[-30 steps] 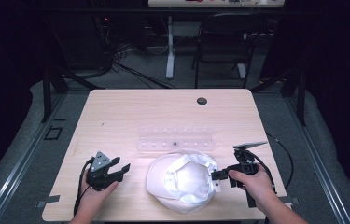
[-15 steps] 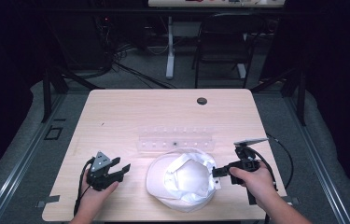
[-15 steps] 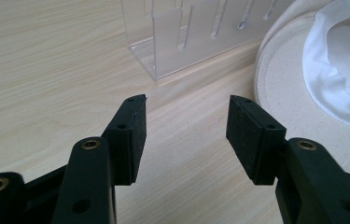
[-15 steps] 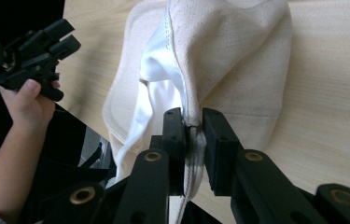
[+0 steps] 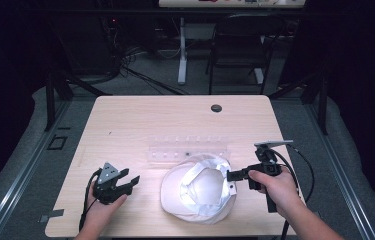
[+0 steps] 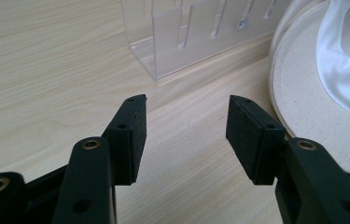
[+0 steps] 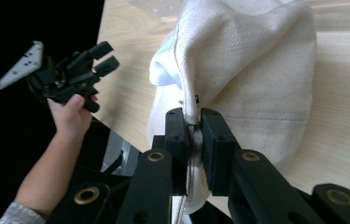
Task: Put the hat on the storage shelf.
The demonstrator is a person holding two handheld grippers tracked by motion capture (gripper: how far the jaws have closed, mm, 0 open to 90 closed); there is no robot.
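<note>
**Hat brim pinched at right, crown opened upward**

Since a second ago the cream hat (image 5: 198, 192) has shifted a little left and its opening has turned more squarely upward; the right gripper (image 5: 231, 175) has edged left with it. The left gripper (image 5: 131, 180) sits where it was.

Hat: cream woven canvas, coarse visible weave, rounded and slumped, lying at the near middle of the tabletop (image 5: 140, 125) with a glossy white satin lining (image 5: 202, 185) showing inside. In the right gripper view the cloth (image 7: 256, 70) folds into a stitched ridge that runs down between the fingers.

Right gripper: fingers clamped on the hat's right edge, black pads pressed tight on the seam (image 7: 192, 130).

Left gripper: near left, held in a hand (image 5: 102, 207), fingers apart over bare tabletop, holding nothing. In its own view the flat matte pads (image 6: 249, 135) stand apart, the hat's rim (image 6: 303, 116) just to their right.

Clear acrylic rack (image 5: 187, 150): slotted, rectangular, lying just beyond the hat. A small dark round grommet (image 5: 216, 108) sits far on the pale wood-grain tabletop.
</note>
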